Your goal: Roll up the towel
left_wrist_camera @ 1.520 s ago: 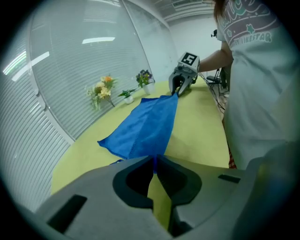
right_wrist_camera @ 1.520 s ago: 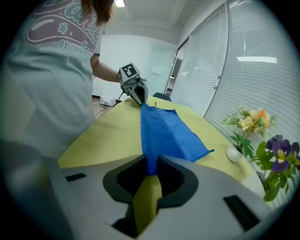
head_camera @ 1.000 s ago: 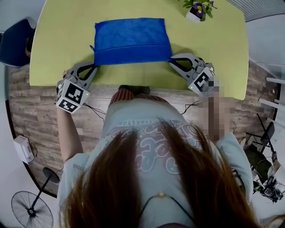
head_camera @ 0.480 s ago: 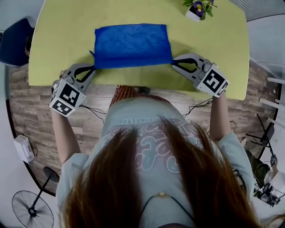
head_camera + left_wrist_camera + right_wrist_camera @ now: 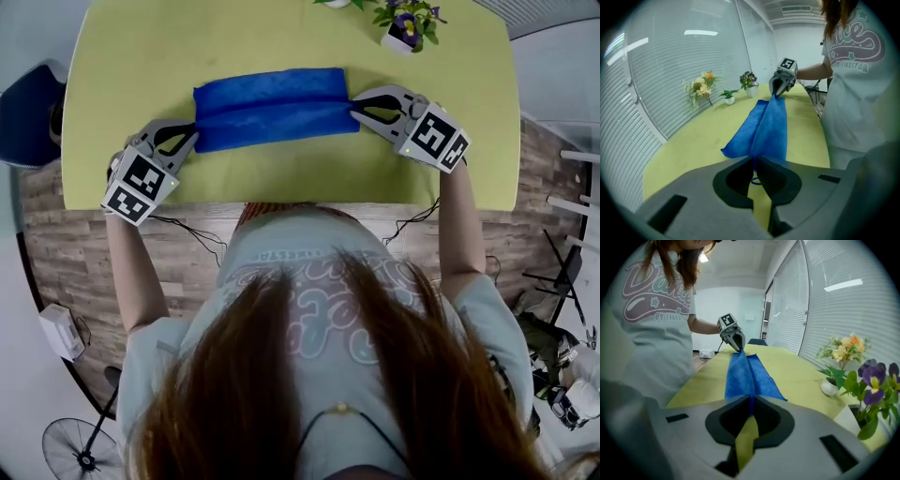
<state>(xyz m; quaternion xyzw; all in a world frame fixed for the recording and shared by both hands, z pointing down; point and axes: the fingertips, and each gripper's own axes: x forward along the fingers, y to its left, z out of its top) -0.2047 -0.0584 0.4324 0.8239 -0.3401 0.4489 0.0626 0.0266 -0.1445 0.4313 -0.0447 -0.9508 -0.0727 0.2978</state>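
At the left gripper (image 5: 194,132): jaws together, clamped on the left end of the towel (image 5: 272,108), blue cloth pinched right at the tips in the left gripper view.
At the right gripper (image 5: 353,103): jaws together too, shut on the towel's right end, a thin blue edge caught between the tips.
Between the two grippers: towel drawn out as one long narrow band, doubled over on itself, with a crease running along its length.
Held edge: raised into a low ridge from one gripper to the other; far side of the band lying flat.
On the counter (image 5: 281,183): towel across the middle, bare yellow-green surface all round it.
At the far edge: potted flowers (image 5: 405,23), well apart from the towel.
Done, by the look of it: first turn only, near edge carried over the rest.
Not yet done: no tight cylinder; layers loose and flat rather than wound.
Left to do, as a judgement: further turns away from the person, both ends kept level so the roll stays even, then release.
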